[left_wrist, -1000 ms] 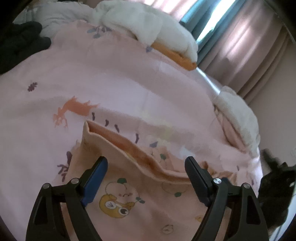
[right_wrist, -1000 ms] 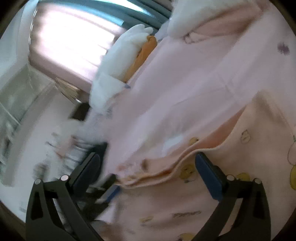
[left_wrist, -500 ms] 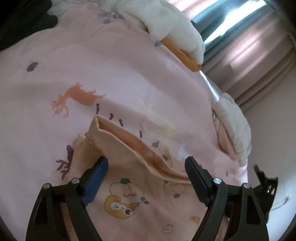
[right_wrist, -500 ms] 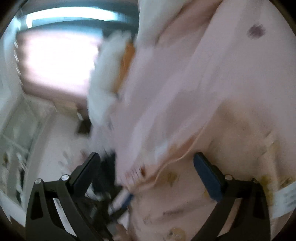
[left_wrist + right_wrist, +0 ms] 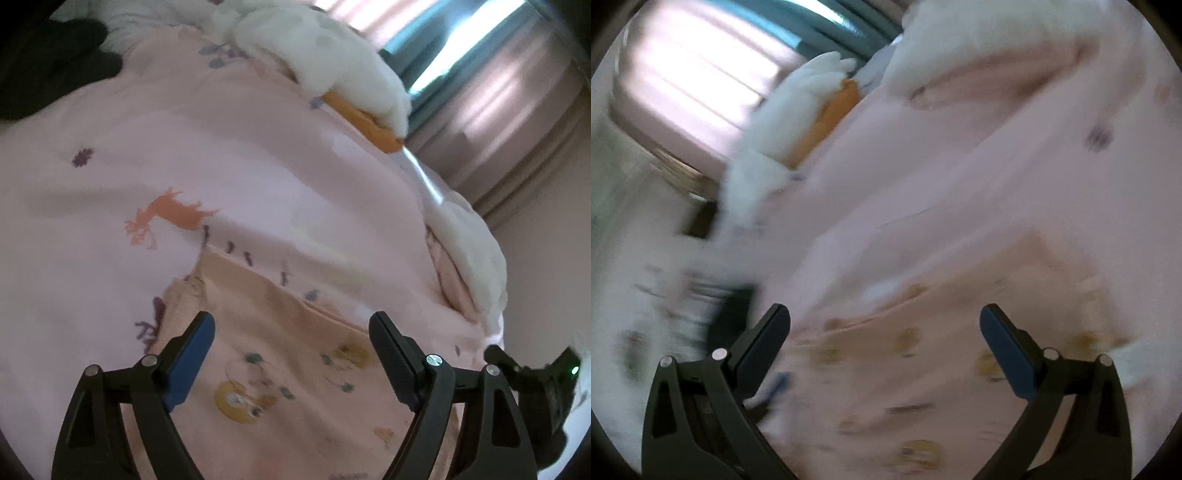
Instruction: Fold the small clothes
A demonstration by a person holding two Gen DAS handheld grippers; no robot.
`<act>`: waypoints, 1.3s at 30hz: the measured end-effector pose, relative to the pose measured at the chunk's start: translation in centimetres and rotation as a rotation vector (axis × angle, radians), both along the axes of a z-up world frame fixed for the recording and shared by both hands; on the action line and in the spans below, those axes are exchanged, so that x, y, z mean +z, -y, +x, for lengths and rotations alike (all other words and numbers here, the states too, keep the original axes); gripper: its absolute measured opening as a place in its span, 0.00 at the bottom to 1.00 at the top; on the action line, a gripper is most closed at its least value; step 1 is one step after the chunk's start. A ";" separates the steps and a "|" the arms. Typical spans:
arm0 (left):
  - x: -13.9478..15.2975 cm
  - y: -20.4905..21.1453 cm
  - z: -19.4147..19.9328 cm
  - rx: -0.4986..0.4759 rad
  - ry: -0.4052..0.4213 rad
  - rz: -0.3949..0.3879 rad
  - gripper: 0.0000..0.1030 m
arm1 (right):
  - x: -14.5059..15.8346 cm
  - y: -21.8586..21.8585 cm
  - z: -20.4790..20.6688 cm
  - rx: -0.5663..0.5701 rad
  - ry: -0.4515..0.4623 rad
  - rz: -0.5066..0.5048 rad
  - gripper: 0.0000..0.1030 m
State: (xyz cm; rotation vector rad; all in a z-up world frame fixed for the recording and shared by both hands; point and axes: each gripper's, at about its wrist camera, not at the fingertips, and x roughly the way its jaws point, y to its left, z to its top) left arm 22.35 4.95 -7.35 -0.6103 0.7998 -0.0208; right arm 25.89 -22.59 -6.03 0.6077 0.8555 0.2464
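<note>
Both tongs are held wide apart with nothing gripped. The left tongs (image 5: 291, 332) are poised over the peach baby garment (image 5: 280, 354), whose folded upper edge runs from ten to three o'clock ahead of them, probably so a hem can be picked. The right tongs (image 5: 884, 325) hover over the same garment's blurred edge. The garment is spread on the pink bed cover (image 5: 229, 158), with white pillows (image 5: 325, 62) at twelve o'clock.

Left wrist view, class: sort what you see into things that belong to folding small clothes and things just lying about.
Belongs to the job:
- peach cotton garment with cartoon prints

Just lying about:
- pink deer-print bedsheet
- white fluffy blanket
- black cloth
- pink curtain
</note>
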 end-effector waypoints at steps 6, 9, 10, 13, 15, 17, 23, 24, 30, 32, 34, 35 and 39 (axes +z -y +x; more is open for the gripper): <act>2.6 2.4 -2.1 -0.059 0.036 0.020 0.82 | 4.5 2.6 -4.7 -0.023 0.006 -0.009 0.99; 4.3 3.8 -3.9 -0.088 0.072 0.029 0.82 | 7.0 4.2 -7.8 -0.040 0.039 -0.006 0.99; 4.6 4.2 -4.5 -0.099 0.083 0.035 0.83 | 8.0 4.5 -9.3 -0.053 0.075 -0.010 1.00; 5.5 5.3 -6.8 -0.122 0.085 0.049 0.86 | 9.4 3.9 -12.1 -0.024 0.128 -0.013 1.00; 5.4 5.4 -8.4 -0.118 0.059 0.036 0.87 | 9.1 3.5 -13.4 0.005 0.122 0.019 1.00; 4.9 5.3 -10.3 -0.125 0.034 0.025 0.87 | 7.4 3.1 -14.2 0.023 0.082 0.065 1.00; 2.4 4.2 -16.1 -0.037 0.048 0.070 0.87 | -1.0 2.7 -17.7 0.123 -0.110 0.260 1.00; 1.8 4.1 -16.5 -0.050 0.049 0.061 0.87 | -1.6 2.7 -18.2 0.112 -0.119 0.270 1.00; -1.4 3.9 -16.5 -0.072 0.013 0.018 0.87 | -5.1 3.1 -20.1 -0.035 -0.196 0.284 1.00; -1.9 3.9 -16.4 -0.066 0.007 0.029 0.87 | -5.6 3.0 -19.8 -0.037 -0.200 0.310 1.00; -3.0 3.7 -16.1 -0.076 -0.043 -0.016 0.87 | -6.1 3.1 -19.4 -0.064 -0.206 0.322 1.00; -3.5 3.6 -16.2 -0.078 -0.068 -0.038 0.87 | -6.2 3.1 -19.2 -0.076 -0.193 0.329 1.00; -3.6 3.5 -16.6 -0.091 -0.045 -0.044 0.87 | -6.3 3.2 -18.5 -0.099 -0.179 0.360 1.00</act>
